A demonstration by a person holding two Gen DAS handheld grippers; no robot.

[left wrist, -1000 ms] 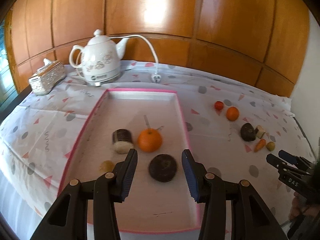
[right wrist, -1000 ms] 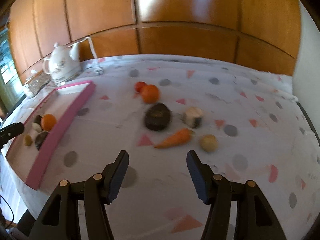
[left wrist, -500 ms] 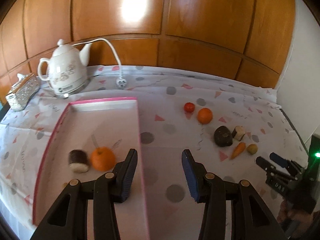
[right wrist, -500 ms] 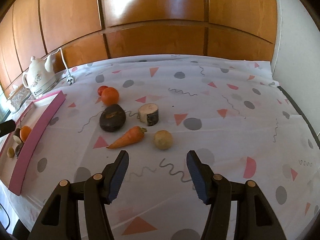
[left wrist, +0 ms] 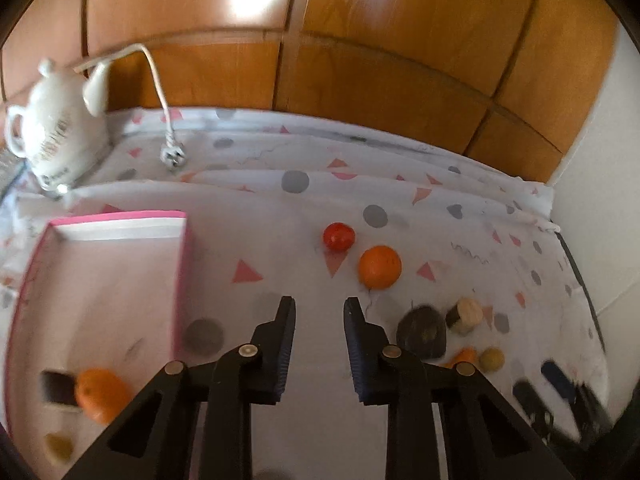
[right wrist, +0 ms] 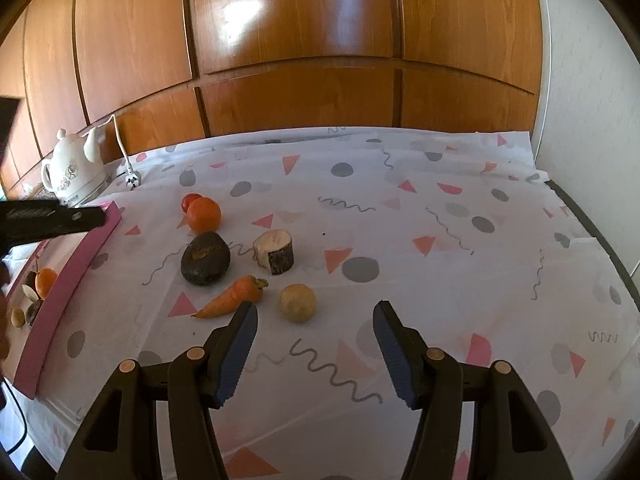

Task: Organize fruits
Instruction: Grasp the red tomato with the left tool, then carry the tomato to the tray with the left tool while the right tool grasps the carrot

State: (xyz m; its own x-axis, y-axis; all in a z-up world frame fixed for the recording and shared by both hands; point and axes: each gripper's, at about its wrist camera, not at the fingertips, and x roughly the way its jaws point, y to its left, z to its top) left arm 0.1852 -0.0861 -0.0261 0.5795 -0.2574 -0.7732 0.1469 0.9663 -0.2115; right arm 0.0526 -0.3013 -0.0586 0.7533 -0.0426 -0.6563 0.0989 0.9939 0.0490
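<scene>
The pink tray (left wrist: 178,280) lies at the left and holds an orange (left wrist: 100,394), a dark-sided piece (left wrist: 56,386) and a small tan fruit (left wrist: 58,446). On the cloth lie a red tomato (left wrist: 339,236), an orange (left wrist: 379,266), a dark avocado (right wrist: 205,258), a cut wood-like piece (right wrist: 274,252), a carrot (right wrist: 230,298) and a tan ball fruit (right wrist: 297,303). My left gripper (left wrist: 318,320) is open and empty over the cloth right of the tray. My right gripper (right wrist: 314,322) is open and empty just in front of the tan ball fruit.
A white electric kettle (left wrist: 60,136) with its cord and plug (left wrist: 173,156) stands at the back left. Wood panelling runs along the back and a white wall (right wrist: 592,80) stands at the right. The patterned tablecloth (right wrist: 440,240) reaches the table's right edge.
My left gripper swung right, from over the tray to the cloth facing the tomato and orange, its jaws somewhat narrower. My right gripper moved forward toward the tan ball fruit.
</scene>
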